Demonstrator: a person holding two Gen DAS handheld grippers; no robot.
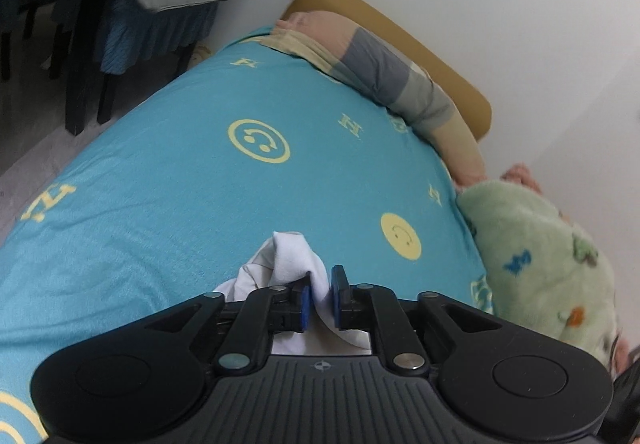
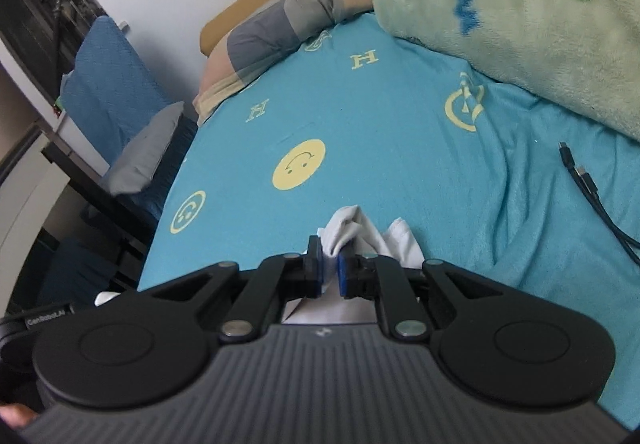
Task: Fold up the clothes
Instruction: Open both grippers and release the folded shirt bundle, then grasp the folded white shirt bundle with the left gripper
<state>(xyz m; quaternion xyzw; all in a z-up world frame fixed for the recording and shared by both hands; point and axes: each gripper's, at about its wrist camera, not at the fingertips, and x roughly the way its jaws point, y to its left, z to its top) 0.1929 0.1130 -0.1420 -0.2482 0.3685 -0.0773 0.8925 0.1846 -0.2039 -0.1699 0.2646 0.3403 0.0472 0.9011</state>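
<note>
White clothing (image 1: pixel 288 264) is pinched in both grippers at once, bunched up at the near edge of each wrist view, above a bed covered in a turquoise sheet (image 1: pixel 200 184) printed with yellow smiley faces. In the left wrist view the left gripper (image 1: pixel 320 300) has its jaws closed on a wad of the cloth, which bulges out past the blue pads toward 12 o'clock and also hangs below between the arms. In the right wrist view the right gripper (image 2: pixel 329 270) has its jaws clamped on another bunch of the same white fabric (image 2: pixel 352 232), with a second lobe of it showing just to the 2 o'clock side.

How far the folding has got cannot be settled from here: only crumpled ends of the garment show, and most of it is hidden beneath the grippers. A two-point hold like this would fit both lifting the piece to spread it flat and carrying an edge over to make a fold. No flat, neatly folded garment is visible on the open sheet ahead.

A green fleece blanket (image 2: pixel 520 12) lies at 1 o'clock in the right view, a black cable (image 2: pixel 588 184) at 3 o'clock, and a patchwork pillow (image 1: pixel 392 84) by the headboard (image 1: pixel 440 56) at 12 o'clock.
</note>
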